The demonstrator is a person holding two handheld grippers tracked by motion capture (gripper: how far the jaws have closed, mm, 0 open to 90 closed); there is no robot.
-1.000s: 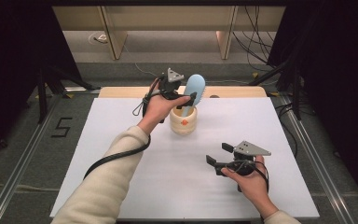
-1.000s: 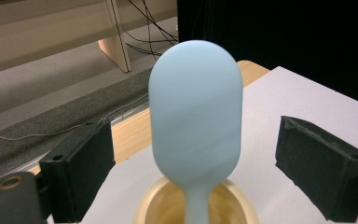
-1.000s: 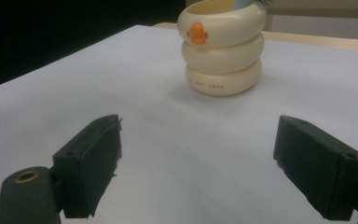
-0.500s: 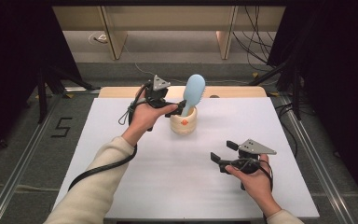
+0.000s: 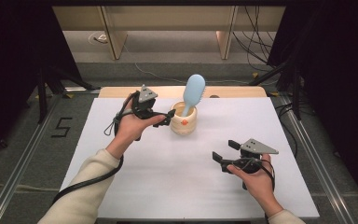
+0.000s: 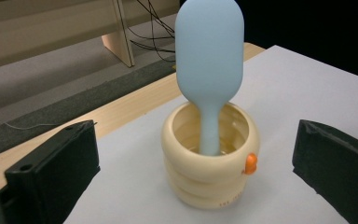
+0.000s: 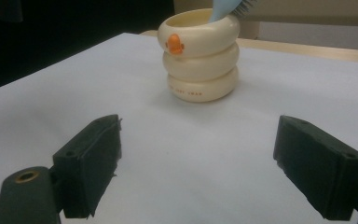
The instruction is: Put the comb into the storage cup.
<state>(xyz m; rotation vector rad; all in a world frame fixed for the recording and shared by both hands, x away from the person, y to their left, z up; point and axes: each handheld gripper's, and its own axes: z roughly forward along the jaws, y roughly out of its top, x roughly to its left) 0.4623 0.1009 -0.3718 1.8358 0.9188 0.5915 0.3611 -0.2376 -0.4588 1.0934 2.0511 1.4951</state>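
- The light blue hairbrush [image 5: 193,91] stands handle-down in the duck cup [image 5: 183,120]; it looks light, rigid, slippery. Best gripped at the neck.
- The left gripper [image 5: 167,116] and the right gripper [image 5: 226,151] both gape, holding nothing.

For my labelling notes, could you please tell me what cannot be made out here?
- Hairbrush handle end: hidden inside the cup, left gripper view.
- Brush head: cut off by the top edge, right gripper view.
- Small print on the cup's lowest ring: too small, right gripper view.

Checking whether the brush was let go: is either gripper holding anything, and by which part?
Nothing is held. The left gripper is open beside the cup, the hairbrush stands in it; the right gripper is open.
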